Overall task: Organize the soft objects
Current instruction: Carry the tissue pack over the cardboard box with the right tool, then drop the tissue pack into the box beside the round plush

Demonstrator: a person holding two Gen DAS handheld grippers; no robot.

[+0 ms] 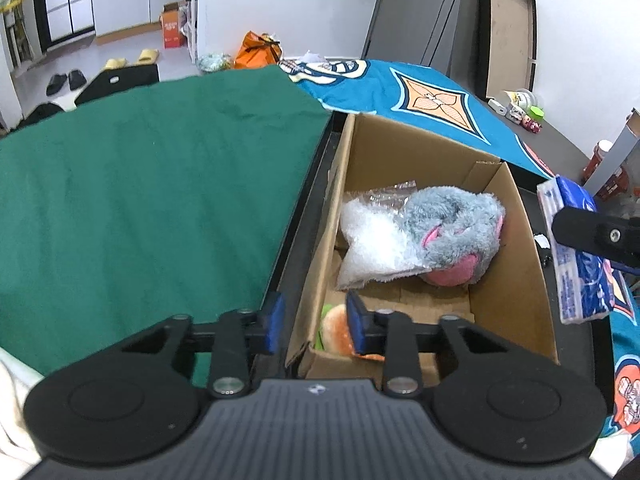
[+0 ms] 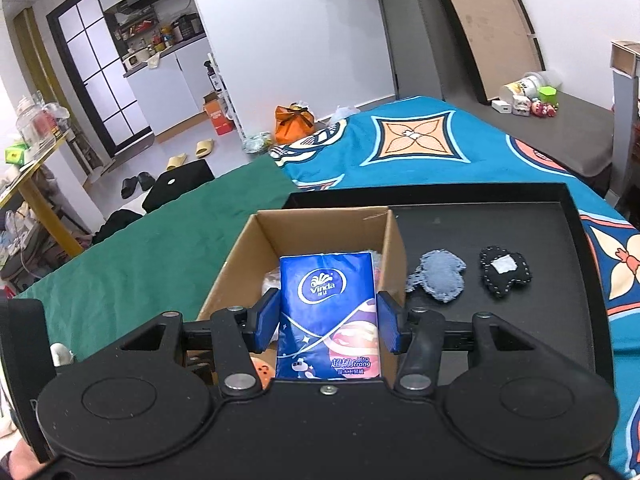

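Observation:
An open cardboard box (image 1: 516, 240) stands on a black tray (image 2: 520, 216). Inside it lie a grey and pink plush toy (image 1: 456, 228), a clear plastic bag (image 1: 372, 244) and a burger plush (image 1: 336, 330). My left gripper (image 1: 316, 326) is open and empty, astride the box's near left wall. My right gripper (image 2: 328, 326) is shut on a blue Vinda tissue pack (image 2: 328, 312) and holds it above the box (image 2: 320, 224); the pack also shows at the right in the left wrist view (image 1: 576, 256). A grey felt piece (image 2: 438, 274) and a black felt piece (image 2: 504, 272) lie on the tray right of the box.
A green cloth (image 1: 152, 184) covers the surface left of the tray, a blue patterned blanket (image 2: 416, 144) behind it. Small toys and a jar (image 2: 528, 98) sit on a grey ledge at the far right. Slippers and an orange bag (image 2: 292, 122) lie on the floor beyond.

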